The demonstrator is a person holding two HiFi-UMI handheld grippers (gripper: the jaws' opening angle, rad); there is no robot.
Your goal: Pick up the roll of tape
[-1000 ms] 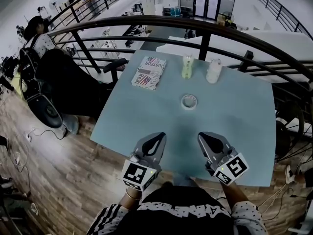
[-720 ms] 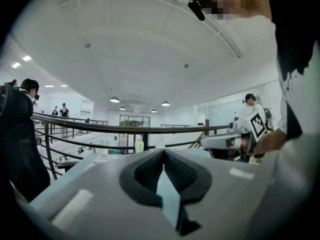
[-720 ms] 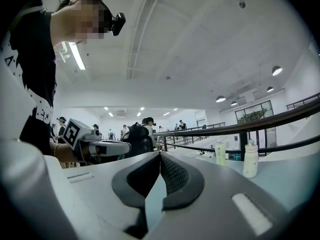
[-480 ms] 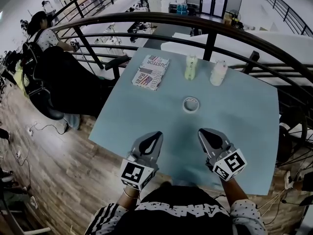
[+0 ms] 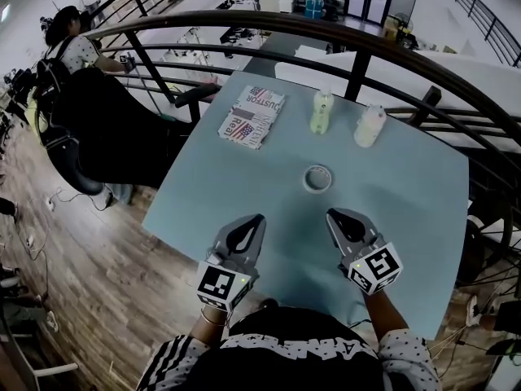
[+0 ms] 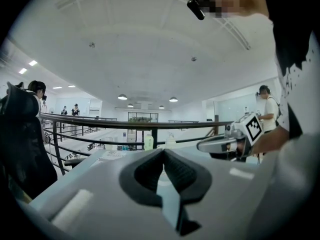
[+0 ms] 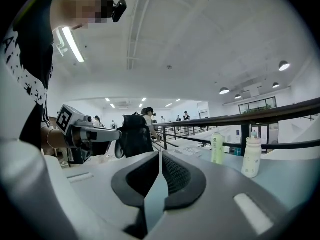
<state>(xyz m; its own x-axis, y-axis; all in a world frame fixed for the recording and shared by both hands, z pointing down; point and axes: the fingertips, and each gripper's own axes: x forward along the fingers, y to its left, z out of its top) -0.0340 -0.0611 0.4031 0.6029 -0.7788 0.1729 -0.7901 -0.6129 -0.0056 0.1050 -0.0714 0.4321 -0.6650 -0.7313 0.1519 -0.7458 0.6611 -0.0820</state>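
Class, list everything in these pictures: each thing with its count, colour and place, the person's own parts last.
table: one, light blue, centre
tape: one roll, whitish, flat at mid-table
green bottle: one, pale green, upright, far edge
white bottle: one, white, upright, right of the green one
magazine: one, red-white-blue print, far left corner
railing: one, black, curving behind the table
seated person: one, dark hair, far left
left gripper: one, grey, near edge, jaws together, empty
right gripper: one, grey, near edge, jaws opening, empty
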